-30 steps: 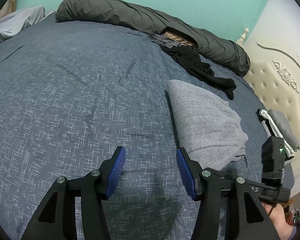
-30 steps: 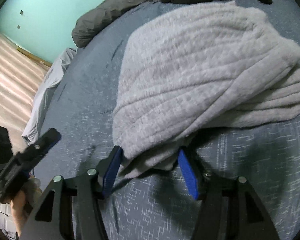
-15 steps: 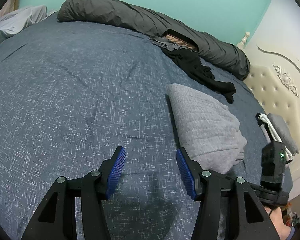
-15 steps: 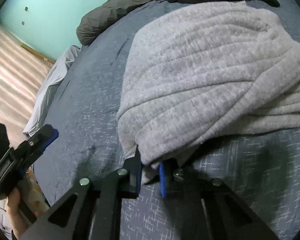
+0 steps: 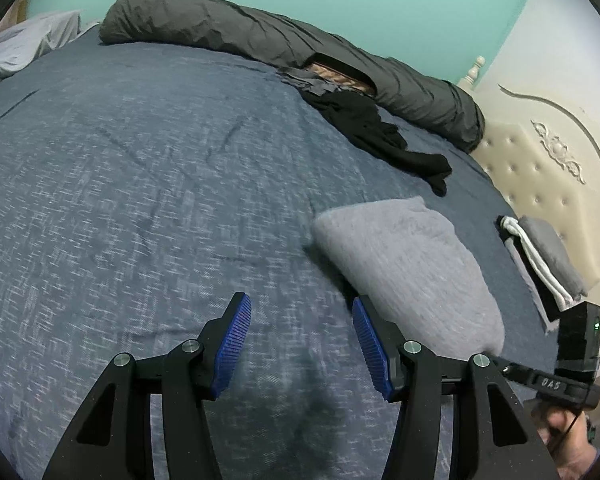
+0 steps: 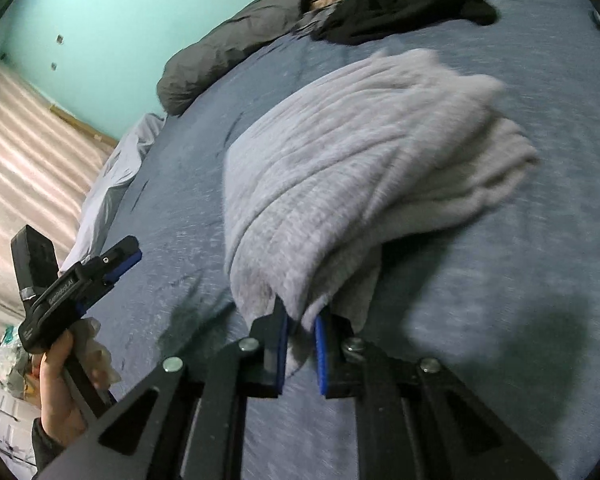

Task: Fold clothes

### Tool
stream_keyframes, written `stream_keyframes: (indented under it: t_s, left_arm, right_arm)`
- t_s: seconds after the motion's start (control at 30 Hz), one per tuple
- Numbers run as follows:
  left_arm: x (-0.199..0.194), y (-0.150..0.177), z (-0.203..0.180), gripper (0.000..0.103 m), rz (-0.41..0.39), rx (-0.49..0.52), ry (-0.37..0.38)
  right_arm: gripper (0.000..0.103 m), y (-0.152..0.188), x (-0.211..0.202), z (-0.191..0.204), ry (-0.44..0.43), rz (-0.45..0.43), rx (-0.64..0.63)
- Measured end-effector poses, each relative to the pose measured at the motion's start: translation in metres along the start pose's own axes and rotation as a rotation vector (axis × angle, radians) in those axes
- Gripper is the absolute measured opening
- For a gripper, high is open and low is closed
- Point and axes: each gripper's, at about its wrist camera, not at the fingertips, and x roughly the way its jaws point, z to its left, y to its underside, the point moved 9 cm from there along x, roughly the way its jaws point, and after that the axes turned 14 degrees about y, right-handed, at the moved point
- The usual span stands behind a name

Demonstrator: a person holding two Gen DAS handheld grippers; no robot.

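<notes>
Because the grey knit garment (image 6: 364, 160) is soft and limp, I judge it will sag and drag unless held by its layered near edge, where my right hand-held gripper (image 6: 300, 340) is clamped. It lies on the bed (image 6: 500, 320). My left hand-held gripper (image 5: 300, 344) hangs half-open, empty.

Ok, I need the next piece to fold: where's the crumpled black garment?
Crumpled black garment: left wrist view, upper right on the blue bedspread, against the rolled dark grey duvet.
</notes>
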Motion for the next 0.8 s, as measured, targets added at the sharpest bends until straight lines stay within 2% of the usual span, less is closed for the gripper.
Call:
stream_keyframes:
  t_s: [0.23, 0.47, 0.8]
  left_arm:
    - [0.016, 0.021, -0.033, 0.057, 0.043, 0.026, 0.031]
    - [0.038, 0.043, -0.067, 0.057, 0.106, 0.073, 0.062]
    - [0.051, 0.049, -0.072, 0.057, 0.127, 0.081, 0.057]
  right_arm:
    - [0.01, 0.005, -0.043, -0.065, 0.095, -0.042, 0.061]
    - [0.01, -0.002, -0.06, -0.117, 0.185, -0.056, 0.095]
    - [0.01, -0.022, -0.066, -0.161, 0.299, -0.081, 0.088]
